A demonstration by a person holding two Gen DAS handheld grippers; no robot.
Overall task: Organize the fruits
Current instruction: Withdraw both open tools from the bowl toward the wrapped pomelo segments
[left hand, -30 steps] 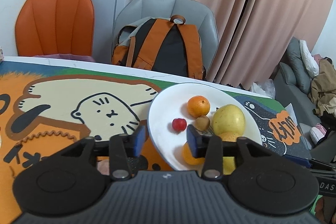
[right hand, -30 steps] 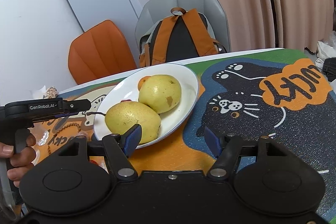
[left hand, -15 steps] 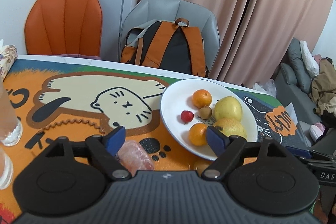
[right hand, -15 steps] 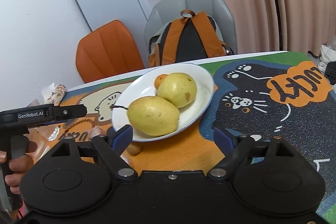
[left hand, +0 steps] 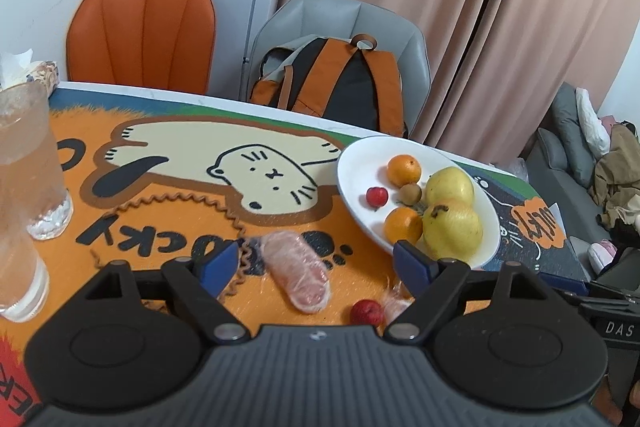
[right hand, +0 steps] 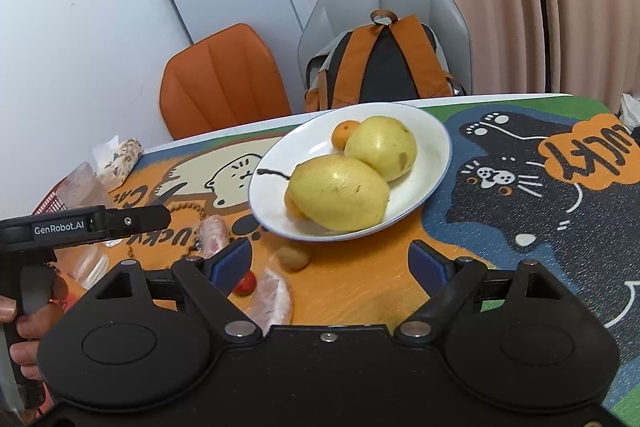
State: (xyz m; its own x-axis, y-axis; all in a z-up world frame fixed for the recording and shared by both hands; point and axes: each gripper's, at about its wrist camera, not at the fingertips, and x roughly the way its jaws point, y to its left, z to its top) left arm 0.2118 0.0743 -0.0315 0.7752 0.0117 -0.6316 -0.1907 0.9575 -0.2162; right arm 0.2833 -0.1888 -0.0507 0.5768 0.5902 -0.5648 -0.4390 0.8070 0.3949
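A white plate (left hand: 356,167) holds two yellow pears (left hand: 452,231), two oranges (left hand: 404,169), a small red fruit (left hand: 377,195) and a small brown fruit (left hand: 411,193). It also shows in the right wrist view (right hand: 436,147). My left gripper (left hand: 316,267) is open and empty, held back over the mat short of the plate. A loose red fruit (left hand: 365,311) and a plastic-wrapped item (left hand: 298,269) lie on the mat between its fingers. My right gripper (right hand: 330,261) is open and empty in front of the plate; a small brown fruit (right hand: 294,257) lies just ahead.
Two glasses (left hand: 28,163) stand at the left. A tissue pack (right hand: 120,155) lies at the table's far left edge. An orange chair (left hand: 142,31) and a grey chair with a backpack (left hand: 340,83) stand behind the table. A coiled cord (left hand: 188,199) lies on the mat.
My left gripper opened wide and pulled back from the plate, leaving an orange on it. My right gripper also drew back. Loose fruit and a wrapped item on the mat came into view.
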